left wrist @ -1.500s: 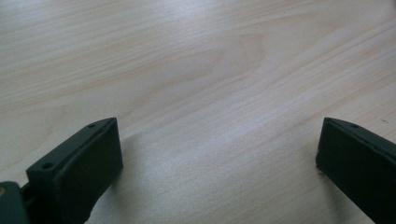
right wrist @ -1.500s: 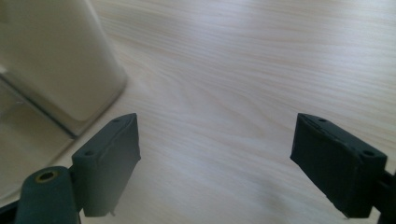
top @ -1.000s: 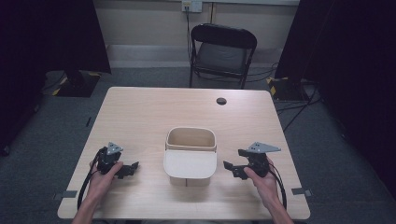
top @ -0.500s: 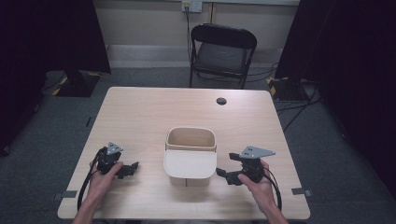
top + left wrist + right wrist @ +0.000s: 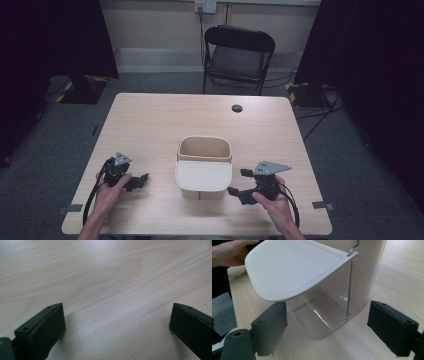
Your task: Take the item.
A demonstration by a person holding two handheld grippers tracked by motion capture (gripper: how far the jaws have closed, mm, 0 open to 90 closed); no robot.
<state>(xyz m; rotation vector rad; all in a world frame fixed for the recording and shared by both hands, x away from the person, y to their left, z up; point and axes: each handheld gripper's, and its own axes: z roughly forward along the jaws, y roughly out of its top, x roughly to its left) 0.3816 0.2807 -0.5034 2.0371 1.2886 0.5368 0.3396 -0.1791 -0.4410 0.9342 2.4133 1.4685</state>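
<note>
A beige bin (image 5: 205, 149) stands open-topped near the table's front middle, with a white flap (image 5: 204, 176) jutting from its near side. In the right gripper view the white flap (image 5: 294, 267) overhangs a clear curved front pocket (image 5: 322, 315) on the bin's body (image 5: 367, 270). My right gripper (image 5: 239, 182) is open, just right of the bin, and its jaws point at that pocket; my right gripper (image 5: 327, 306) holds nothing. My left gripper (image 5: 140, 181) rests left of the bin. It is open over bare wood, and nothing lies between the jaws of my left gripper (image 5: 116, 308).
A black round cap (image 5: 237, 108) sits in the wooden table (image 5: 150, 125) at the far right. A black folding chair (image 5: 239, 55) stands beyond the far edge. The person's left hand (image 5: 229, 252) appears past the flap.
My right gripper has moved left and nearer the table's front, closing in on the bin's near side. The left gripper has stayed put.
</note>
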